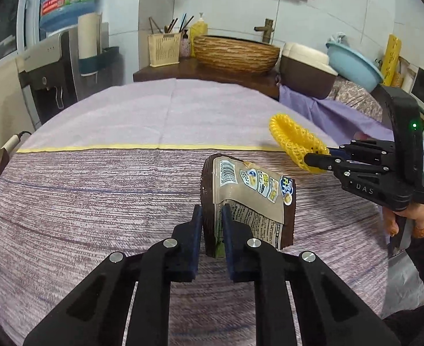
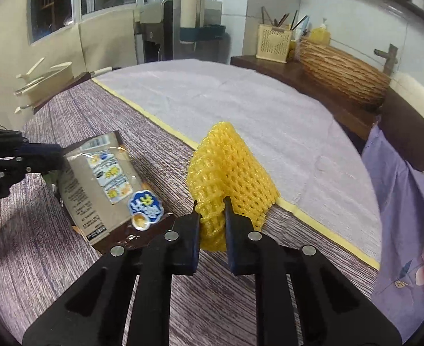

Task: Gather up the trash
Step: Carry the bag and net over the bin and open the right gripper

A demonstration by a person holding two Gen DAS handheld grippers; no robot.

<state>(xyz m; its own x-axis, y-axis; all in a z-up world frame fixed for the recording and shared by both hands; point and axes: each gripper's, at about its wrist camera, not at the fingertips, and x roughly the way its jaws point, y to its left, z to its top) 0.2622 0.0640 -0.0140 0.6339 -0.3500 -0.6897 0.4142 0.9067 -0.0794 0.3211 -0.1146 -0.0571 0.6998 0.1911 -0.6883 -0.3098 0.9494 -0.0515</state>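
My left gripper (image 1: 212, 212) is shut on the lower edge of a beige and brown snack wrapper (image 1: 252, 190), which stands up off the striped purple tablecloth (image 1: 82, 201). From the right wrist view the same wrapper (image 2: 102, 184) hangs from the left gripper (image 2: 57, 155) at the left edge. My right gripper (image 2: 211, 204) is shut on a yellow foam fruit net (image 2: 232, 167), lifted above the cloth. In the left wrist view that net (image 1: 295, 138) sticks out of the right gripper (image 1: 310, 158), which a hand (image 1: 414, 219) holds at the right.
A woven basket (image 1: 235, 53), a beige utensil holder (image 1: 164, 49), a brown box (image 1: 307, 77) and a blue basin (image 1: 353, 63) stand on the dark shelf behind the table. A water dispenser (image 1: 50, 80) stands at the far left. Floral purple fabric (image 2: 408, 230) hangs at the right.
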